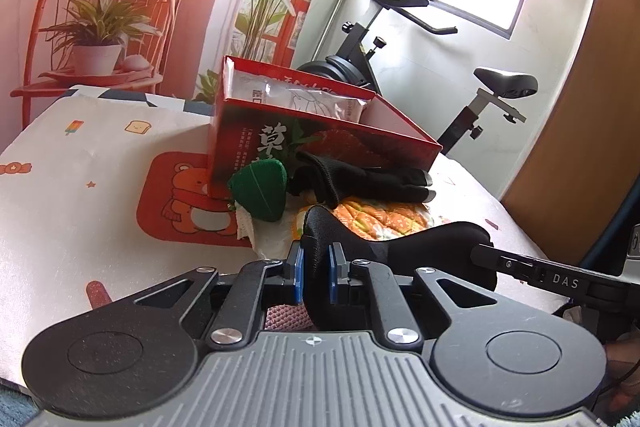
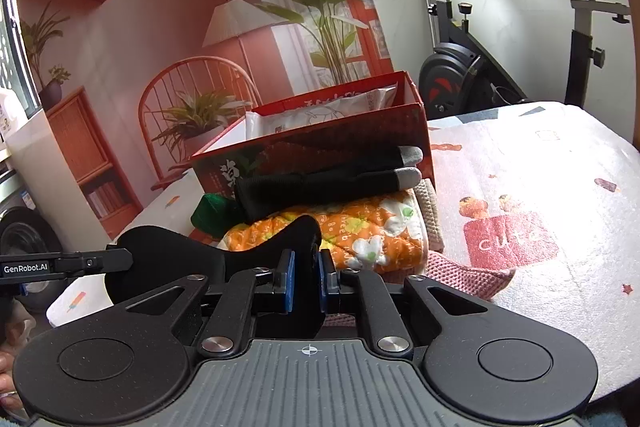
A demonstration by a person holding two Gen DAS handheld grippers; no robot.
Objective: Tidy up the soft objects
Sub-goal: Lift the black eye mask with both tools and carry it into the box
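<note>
Black fabric piece [image 1: 400, 251], stretched between the two grippers just in front of the red box [image 1: 320, 143], looks light, limp and easily creased; by my judgement it wants holding at both ends, as now, since a single grip would let it droop. The left gripper [image 1: 316, 267] is clenched on one end and the right gripper [image 2: 306, 277] is clenched on the other. Between it and the red box lie one black glove [image 1: 360, 183], one green pouch [image 1: 260, 193], one orange quilted cloth [image 2: 360, 227] and one pink knitted cloth [image 2: 460, 275]; inside the box sits one white packet [image 1: 304, 95].
</note>
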